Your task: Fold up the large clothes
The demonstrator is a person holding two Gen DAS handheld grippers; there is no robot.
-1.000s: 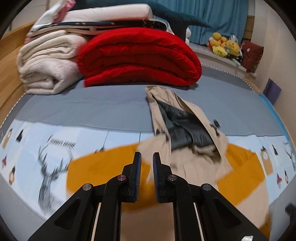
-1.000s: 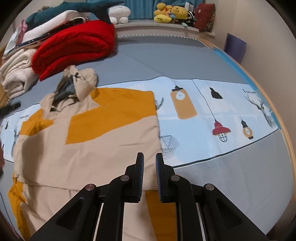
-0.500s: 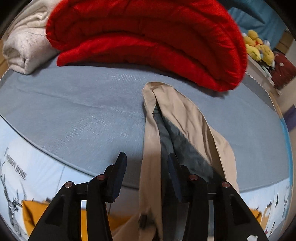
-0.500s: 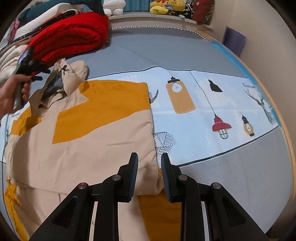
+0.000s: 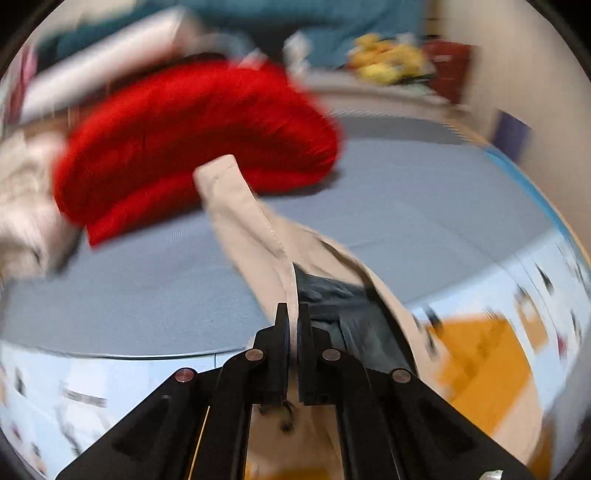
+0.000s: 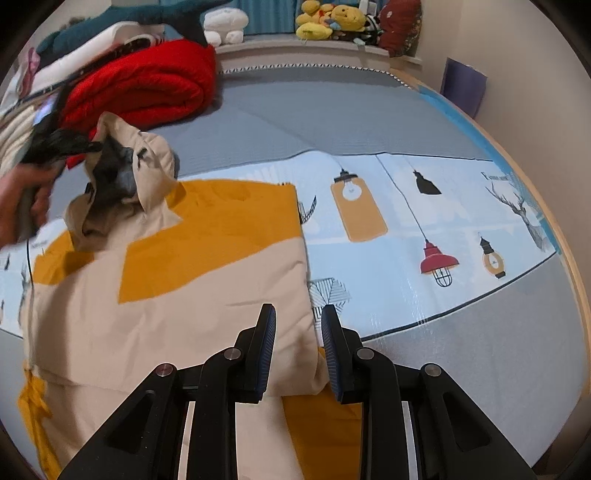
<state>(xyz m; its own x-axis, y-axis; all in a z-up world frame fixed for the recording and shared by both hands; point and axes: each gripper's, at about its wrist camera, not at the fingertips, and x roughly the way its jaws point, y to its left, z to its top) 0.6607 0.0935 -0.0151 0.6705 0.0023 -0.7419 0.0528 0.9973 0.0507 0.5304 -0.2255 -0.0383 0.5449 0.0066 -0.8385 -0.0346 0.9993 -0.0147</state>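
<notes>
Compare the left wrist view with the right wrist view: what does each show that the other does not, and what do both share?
Left wrist only: the left gripper shut on the jacket's beige collar edge, close up. Right wrist only: the open right gripper at the jacket side edge, the lamp-print sheet, the person's hand. Both: red blanket, yellow plush toys.

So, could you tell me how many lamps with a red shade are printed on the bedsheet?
1: the red-shaded lamp hangs on the bedsheet, right of the jacket. The jacket may hide others.
</notes>
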